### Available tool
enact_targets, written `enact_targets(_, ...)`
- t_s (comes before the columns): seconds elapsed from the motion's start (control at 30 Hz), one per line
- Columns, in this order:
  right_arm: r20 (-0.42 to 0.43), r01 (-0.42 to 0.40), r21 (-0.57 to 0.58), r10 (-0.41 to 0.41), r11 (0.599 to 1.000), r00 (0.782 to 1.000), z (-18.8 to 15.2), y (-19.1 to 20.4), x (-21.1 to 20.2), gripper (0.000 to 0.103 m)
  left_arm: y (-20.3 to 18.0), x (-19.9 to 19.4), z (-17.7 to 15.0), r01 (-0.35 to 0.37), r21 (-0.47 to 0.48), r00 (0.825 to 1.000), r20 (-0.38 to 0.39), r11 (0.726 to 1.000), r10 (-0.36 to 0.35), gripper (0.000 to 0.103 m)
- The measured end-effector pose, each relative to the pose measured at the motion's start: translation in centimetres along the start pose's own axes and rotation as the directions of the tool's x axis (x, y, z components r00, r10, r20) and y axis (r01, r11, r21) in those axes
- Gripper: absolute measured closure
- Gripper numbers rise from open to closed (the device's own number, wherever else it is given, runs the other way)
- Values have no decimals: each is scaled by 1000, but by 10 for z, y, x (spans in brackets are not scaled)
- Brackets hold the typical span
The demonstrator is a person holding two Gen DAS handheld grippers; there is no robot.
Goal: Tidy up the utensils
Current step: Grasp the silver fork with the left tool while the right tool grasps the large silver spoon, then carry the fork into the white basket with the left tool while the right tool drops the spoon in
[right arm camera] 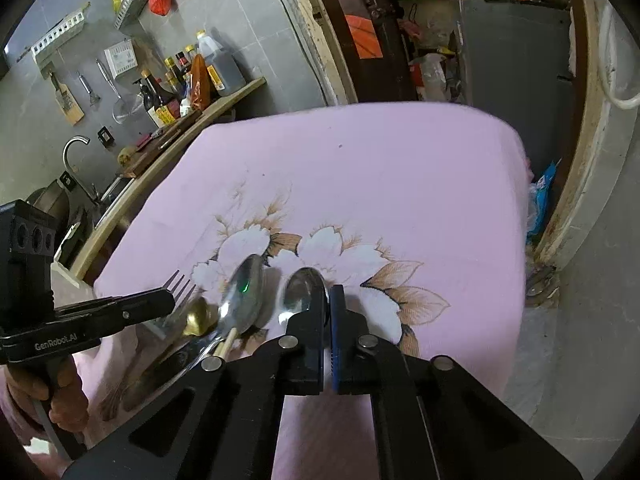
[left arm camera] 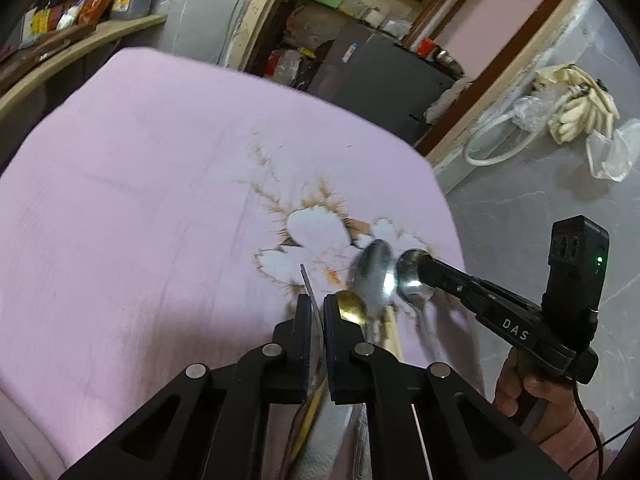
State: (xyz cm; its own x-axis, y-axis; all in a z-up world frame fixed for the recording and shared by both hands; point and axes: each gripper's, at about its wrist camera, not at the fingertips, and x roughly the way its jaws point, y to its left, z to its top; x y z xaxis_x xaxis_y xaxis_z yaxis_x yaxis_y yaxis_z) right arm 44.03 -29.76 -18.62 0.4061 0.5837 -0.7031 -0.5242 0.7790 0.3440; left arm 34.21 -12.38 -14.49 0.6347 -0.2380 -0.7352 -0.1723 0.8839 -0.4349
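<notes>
Kitchen clutter rings the scene: sauce bottles [right arm camera: 192, 80] on a wooden counter far left, a faucet [right arm camera: 74, 152], hanging tools on the grey tile wall, and a dark cabinet [right arm camera: 516, 64] beyond the table's far edge. I am working over a pink tablecloth [right arm camera: 360, 168] printed with white flowers, and the utensils lie at its near side, on and beside the print.

My left gripper [left arm camera: 317, 312] is clenched on a fork [right arm camera: 180, 286]: in the left wrist view I see it edge-on as a thin metal strip pinched between the pads, and from the right wrist view its tines stick out past the closed fingertips, pointing far. Just right of the fork lie a small gold spoon [right arm camera: 199, 316] and a large steel spoon [right arm camera: 244, 292], bowl facing up with a green light reflected in it; their handles run back toward me and cross near a pale wooden stick [right arm camera: 229, 342].

My right gripper [right arm camera: 326, 300] is clamped on a second steel spoon [right arm camera: 302, 290], right of the large one. The pads grip the right edge of its bowl, and the bowl's tip points far. From the left wrist view the closed fingertips sit over that bowl. Whether this spoon is off the cloth, I cannot tell.

A hand [left arm camera: 540, 400] holds the right tool's grip.
</notes>
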Motion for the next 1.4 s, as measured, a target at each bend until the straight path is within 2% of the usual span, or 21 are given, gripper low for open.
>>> enact_targets(0.17, 87, 78, -18, -76, 997, 993, -8, 16, -41, 100, -12, -25, 2, 48, 21, 998, 34, 999, -48, 98)
enact_targets(0.3, 174, 153, 9, -153, 988, 973, -15, 33, -81, 100, -20, -49, 3, 92, 43, 994, 57, 995, -94, 99)
enact_targets(0.57, 331, 249, 67, -257, 966, 908, -25, 83, -155, 100, -35, -111, 3, 138, 142, 979, 131, 980, -156, 100)
enact_targets(0.7, 423, 300, 84, -307, 950, 853, -21, 127, -189, 100, -29, -152, 8, 177, 153, 962, 182, 972, -204, 100)
enact_targets(0.77, 462, 322, 80, -321, 943, 827, -18, 150, -198, 100, -23, -175, 12, 203, 158, 946, 224, 966, -235, 100)
enact_targets(0.93, 558, 375, 70, -348, 924, 754, -9, 209, -214, 100, -2, -218, 23, 212, 167, 922, 294, 963, -254, 100)
enact_targets(1.2, 666, 401, 55, -333, 914, 668, 8, 300, -204, 100, 57, -288, 43, 183, 143, 899, 377, 973, -225, 100)
enact_targets(1.3, 709, 419, 36, -318, 907, 629, 9, 335, -193, 100, 82, -314, 46, 153, 137, 889, 414, 979, -197, 100)
enact_targets(1.4, 739, 429, 19, -302, 903, 603, 6, 361, -180, 100, 106, -330, 45, 115, 123, 883, 442, 986, -158, 100)
